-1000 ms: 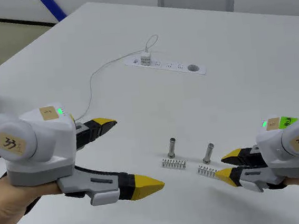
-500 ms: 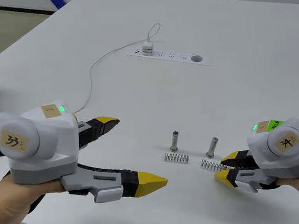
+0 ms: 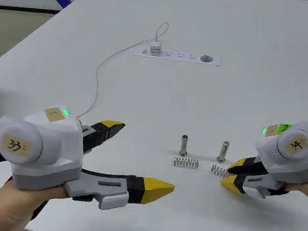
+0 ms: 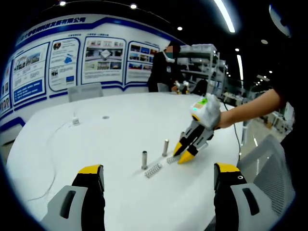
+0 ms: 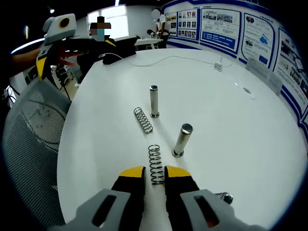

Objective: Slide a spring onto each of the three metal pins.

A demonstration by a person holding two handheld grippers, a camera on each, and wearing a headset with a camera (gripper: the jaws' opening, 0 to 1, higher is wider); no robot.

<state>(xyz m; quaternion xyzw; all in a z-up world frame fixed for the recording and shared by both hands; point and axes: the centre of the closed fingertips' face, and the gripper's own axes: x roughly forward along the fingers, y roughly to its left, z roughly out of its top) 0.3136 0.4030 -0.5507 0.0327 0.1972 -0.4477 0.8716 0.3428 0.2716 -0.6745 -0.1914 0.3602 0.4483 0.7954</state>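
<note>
- Left gripper (image 3: 139,156): in your left hand, above the near left part of the table (image 3: 260,89). The jaws are spread wide and grip nothing. The yellow tips point toward the parts at mid-table and are well apart from them.
- Right gripper (image 3: 232,175): in your right hand, low over the table surface on the right. The jaws are drawn in to a narrow gap but not closed.
- Right-hand spring (image 5: 155,162): lies flat on the table with its near end between your right gripper's two yellow tips. In the right gripper view a sliver of table shows between one tip and the coil, so it is straddled rather than clamped. You cannot tell whether the other tip touches it.
- Right-hand pin (image 3: 223,151): stands upright on its base with a bare shaft, just beside the far end of the right-hand spring and just beyond your right gripper's tips.
- Left-hand pin (image 3: 184,144): stands upright with a bare shaft, near the right-hand pin and on the side toward your left gripper.
- Left-hand spring (image 3: 186,161): lies flat on the table just in front of the left-hand pin's base. It lies between the two grippers and apart from both.
- Power strip (image 3: 184,56): lies on the far part of the table, well apart from the pins, with a white plug (image 3: 157,48) seated at its left end.
- Mesh chair (image 5: 29,139): stands at the table's edge, seen in the right gripper view.
</note>
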